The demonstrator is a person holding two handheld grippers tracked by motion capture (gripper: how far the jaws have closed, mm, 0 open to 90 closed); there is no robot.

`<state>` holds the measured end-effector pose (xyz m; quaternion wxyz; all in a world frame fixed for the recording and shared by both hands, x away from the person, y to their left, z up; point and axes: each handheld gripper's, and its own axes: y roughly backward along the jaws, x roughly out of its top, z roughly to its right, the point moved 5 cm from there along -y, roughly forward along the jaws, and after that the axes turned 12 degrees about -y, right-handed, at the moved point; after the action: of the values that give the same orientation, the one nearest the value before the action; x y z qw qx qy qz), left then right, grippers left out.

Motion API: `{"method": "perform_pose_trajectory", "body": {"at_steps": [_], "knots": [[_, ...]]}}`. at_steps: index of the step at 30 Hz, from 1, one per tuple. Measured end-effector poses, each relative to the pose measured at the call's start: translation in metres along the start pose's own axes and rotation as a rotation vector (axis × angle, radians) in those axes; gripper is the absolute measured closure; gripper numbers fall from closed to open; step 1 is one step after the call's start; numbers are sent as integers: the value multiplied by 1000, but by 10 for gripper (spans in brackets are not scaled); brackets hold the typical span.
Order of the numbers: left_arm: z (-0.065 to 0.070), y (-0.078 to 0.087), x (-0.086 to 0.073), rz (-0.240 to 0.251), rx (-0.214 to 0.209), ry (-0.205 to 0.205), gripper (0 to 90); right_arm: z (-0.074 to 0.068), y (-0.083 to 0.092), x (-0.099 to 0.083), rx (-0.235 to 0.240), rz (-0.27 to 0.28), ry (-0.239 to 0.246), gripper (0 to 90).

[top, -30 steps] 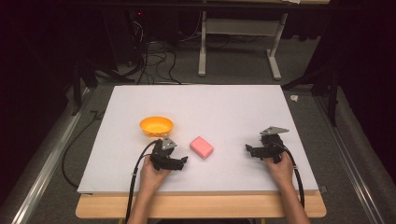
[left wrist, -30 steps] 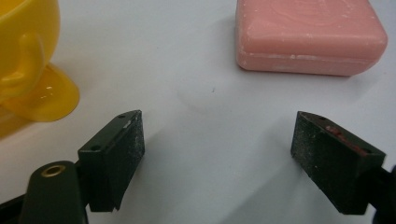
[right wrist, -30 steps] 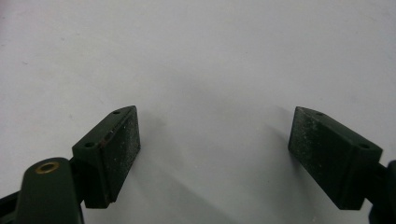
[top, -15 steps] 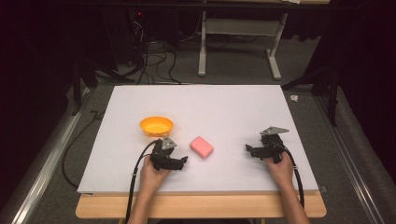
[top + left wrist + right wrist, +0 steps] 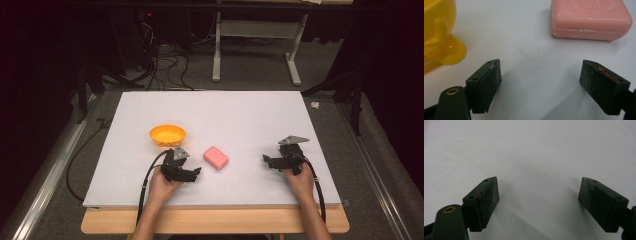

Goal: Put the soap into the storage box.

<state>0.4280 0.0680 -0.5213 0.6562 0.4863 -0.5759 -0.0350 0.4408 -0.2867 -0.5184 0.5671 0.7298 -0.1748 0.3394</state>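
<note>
A white bench (image 5: 240,115) carried two loose things: one orange bowl (image 5: 167,134) and one pink bar of soap (image 5: 216,157). Two claws sat on it as well, one in each of the person's hands, both close to the near edge.

The bowl stood left of the middle of the bench, nearer the near edge than the far one. The soap lay flat just to the bowl's right and slightly nearer the person, apart from the bowl.

The left claw (image 5: 194,171) rested between the bowl and the near edge, held by the left hand (image 5: 162,184), its tips pointing right toward the soap. In the left claw view its two black jaws stood wide apart with nothing between them, the soap (image 5: 590,18) lying just beyond them at the upper right and the bowl (image 5: 439,32) at the upper left, neither touched.

The right claw (image 5: 267,160) sat toward the bench's right side, well apart from the soap, held by the right hand (image 5: 300,181), its tips pointing left. In the right claw view its two jaws were likewise spread wide over bare white surface, gripping nothing.
</note>
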Motion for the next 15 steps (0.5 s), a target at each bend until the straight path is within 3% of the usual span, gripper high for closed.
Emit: {"method": "perform_pose_trajectory", "body": {"at_steps": [5, 9, 15], "knots": [[0, 0, 1, -7, 10, 7, 170, 0, 0, 0, 0, 0, 0, 174], [1, 0, 2, -24, 43, 28, 156, 0, 0, 0, 0, 0, 0, 174], [8, 5, 8, 1, 25, 7, 168, 0, 0, 0, -1, 3, 3, 173]]}}
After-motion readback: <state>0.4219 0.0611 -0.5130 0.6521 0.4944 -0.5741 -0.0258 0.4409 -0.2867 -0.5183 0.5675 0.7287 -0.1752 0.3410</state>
